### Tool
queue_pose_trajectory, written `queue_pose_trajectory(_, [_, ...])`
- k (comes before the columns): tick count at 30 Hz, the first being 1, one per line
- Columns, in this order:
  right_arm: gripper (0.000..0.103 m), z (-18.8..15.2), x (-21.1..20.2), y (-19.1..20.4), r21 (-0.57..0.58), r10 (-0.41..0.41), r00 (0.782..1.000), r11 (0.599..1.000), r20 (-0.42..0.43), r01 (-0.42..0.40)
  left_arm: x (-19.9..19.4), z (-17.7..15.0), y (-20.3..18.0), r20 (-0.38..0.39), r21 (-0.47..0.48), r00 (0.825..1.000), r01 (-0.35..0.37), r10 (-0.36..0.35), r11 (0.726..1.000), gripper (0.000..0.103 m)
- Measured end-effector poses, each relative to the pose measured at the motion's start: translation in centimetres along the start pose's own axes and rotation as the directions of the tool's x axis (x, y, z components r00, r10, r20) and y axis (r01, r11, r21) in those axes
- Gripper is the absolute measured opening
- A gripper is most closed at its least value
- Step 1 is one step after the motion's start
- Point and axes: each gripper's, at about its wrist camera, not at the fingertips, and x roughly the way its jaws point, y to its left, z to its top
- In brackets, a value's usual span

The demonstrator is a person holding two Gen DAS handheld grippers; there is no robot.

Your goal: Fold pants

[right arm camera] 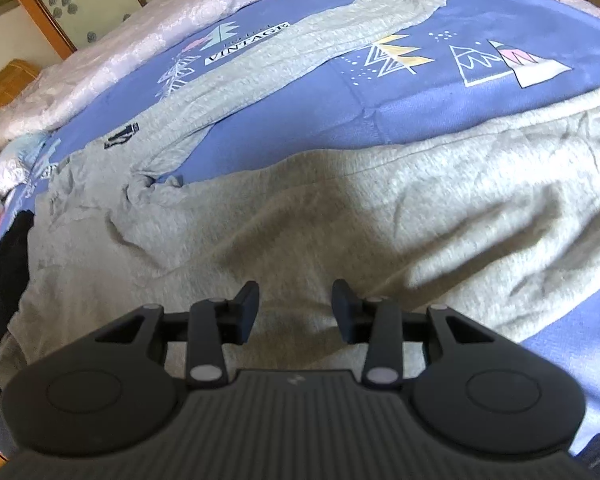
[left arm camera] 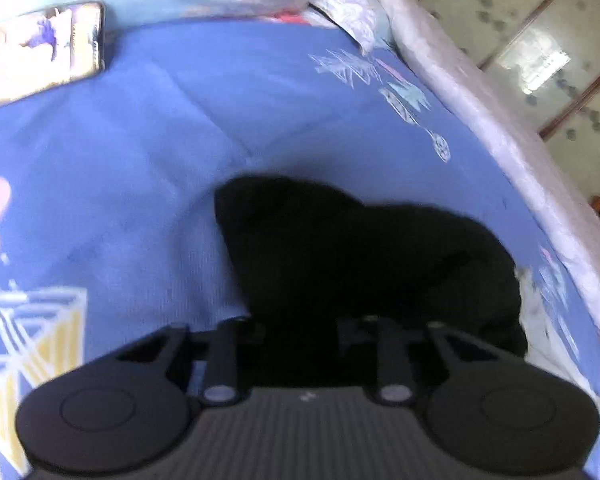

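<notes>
A: What does the right gripper (right arm camera: 295, 307) look like?
B: Matte black, ribbed grey top, round side discs, pale pivot pins.
A: The left gripper (left arm camera: 300, 332)?
B: Identical, fingers lost in darkness.

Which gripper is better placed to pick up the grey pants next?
Right. The right gripper hangs open directly over the grey pants' near leg, while the left gripper faces a black garment instead.

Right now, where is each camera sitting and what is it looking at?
Left wrist: sits on the left gripper, looking down over a black garment on the blue bedspread, a phone beyond; only the gripper shows.
Right wrist: sits on the right gripper, looking down at the grey pants; its jaws stand apart.
Both share the bedspread and black garment.
</notes>
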Motion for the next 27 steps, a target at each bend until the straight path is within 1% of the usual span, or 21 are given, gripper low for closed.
queue_pose_trajectory(2, [0.043,0.2,0.1,0.3,0.003,-0.008,1.0,1.0,-0.005,0.008,-1.3,0.9,-1.5,0.106,0.104,0.993,-0.058,0.047,0.993,0.016])
queue_pose_trajectory(3, [0.043,0.3,0.2,0.7,0.009,-0.01,1.0,1.0,-0.005,0.01,-2.2,1.7,-1.9,0.152,0.13,0.987,-0.071,0.051,0.989,0.016])
queue_pose_trajectory(5, [0.043,0.4,0.3,1.0,0.008,-0.008,1.0,1.0,-0.001,0.008,-3.7,3.5,-1.4,0.214,0.101,0.975,-0.089,0.066,0.991,0.016])
queue_pose_trajectory(6, [0.043,0.4,0.4,1.1,0.006,-0.009,1.0,1.0,0.003,0.009,-4.3,4.1,-0.9,0.25,0.078,0.963,-0.119,0.097,0.99,0.016])
queue_pose_trajectory(8, [0.043,0.4,0.5,1.2,0.007,-0.008,1.0,1.0,0.009,0.008,-5.6,4.7,0.4,0.337,0.043,0.919,-0.234,0.206,0.971,0.016])
queue_pose_trajectory(9, [0.043,0.4,0.6,1.1,0.011,-0.006,1.0,1.0,0.008,0.005,-5.9,4.8,1.4,0.359,0.022,0.895,-0.291,0.264,0.956,0.016])
queue_pose_trajectory(10, [0.043,0.3,0.7,0.9,0.017,-0.001,1.0,1.0,0.005,0.001,-6.0,4.8,2.6,0.353,-0.008,0.883,-0.327,0.309,0.945,0.016])
queue_pose_trajectory(11, [0.043,0.3,0.9,0.9,0.021,0.002,1.0,1.0,0.003,-0.002,-5.7,4.7,3.6,0.322,-0.03,0.887,-0.342,0.332,0.939,0.018])
queue_pose_trajectory(12, [0.043,0.2,1.0,0.9,0.018,0.007,1.0,1.0,0.007,-0.007,-5.2,4.3,4.6,0.263,-0.025,0.906,-0.337,0.331,0.941,0.021])
queue_pose_trajectory(13, [0.043,0.2,1.1,0.9,0.007,0.011,1.0,1.0,0.011,-0.011,-4.9,3.8,5.2,0.218,-0.003,0.92,-0.333,0.326,0.943,0.023])
queue_pose_trajectory(14, [0.043,0.3,1.1,1.1,-0.002,0.011,1.0,1.0,0.013,-0.011,-4.8,3.2,5.3,0.209,0.018,0.922,-0.338,0.327,0.941,0.026])
queue_pose_trajectory(16, [0.043,0.6,0.9,1.1,-0.01,0.021,1.0,1.0,0.021,-0.021,-6.0,1.3,4.7,0.236,0.068,0.914,-0.355,0.33,0.932,0.038])
queue_pose_trajectory(17, [0.043,0.7,0.7,0.8,-0.01,0.03,0.999,1.0,0.027,-0.03,-7.0,0.1,4.2,0.259,0.082,0.905,-0.37,0.339,0.925,0.05])
queue_pose_trajectory(18, [0.043,0.8,0.3,0.4,-0.007,0.04,0.998,0.999,0.041,-0.039,-8.5,-1.2,3.4,0.288,0.095,0.897,-0.375,0.335,0.922,0.058])
queue_pose_trajectory(19, [0.043,1.0,-0.3,-0.1,-0.001,0.048,0.997,0.999,0.058,-0.048,-9.9,-2.4,2.6,0.305,0.106,0.894,-0.373,0.327,0.922,0.06])
queue_pose_trajectory(20, [0.043,1.3,-0.9,-0.8,0.01,0.052,0.996,0.999,0.077,-0.053,-11.0,-3.2,1.9,0.313,0.115,0.898,-0.357,0.308,0.927,0.06])
queue_pose_trajectory(22, [0.043,1.7,-2.0,-2.4,0.042,0.048,0.992,0.998,0.114,-0.053,-13.3,-5.1,0.2,0.311,0.152,0.925,-0.273,0.217,0.95,0.06])
queue_pose_trajectory(24, [0.043,2.2,-3.4,-4.7,0.086,0.028,0.986,0.995,0.163,-0.043,-14.5,-7.2,-2.4,0.259,0.228,0.962,-0.147,0.086,0.963,0.062])
queue_pose_trajectory(25, [0.043,2.4,-4.1,-6.0,0.112,0.013,0.982,0.993,0.186,-0.035,-14.5,-8.2,-3.6,0.213,0.258,0.977,-0.074,0.018,0.963,0.064])
queue_pose_trajectory(26, [0.043,2.6,-4.7,-7.1,0.139,-0.003,0.979,0.99,0.206,-0.027,-14.1,-9.0,-5.0,0.146,0.276,0.988,0.008,-0.05,0.961,0.07])
queue_pose_trajectory(27, [0.043,2.6,-5.4,-8.5,0.17,-0.021,0.974,0.985,0.226,-0.018,-13.3,-9.7,-6.3,0.062,0.281,0.991,0.1,-0.122,0.954,0.078])
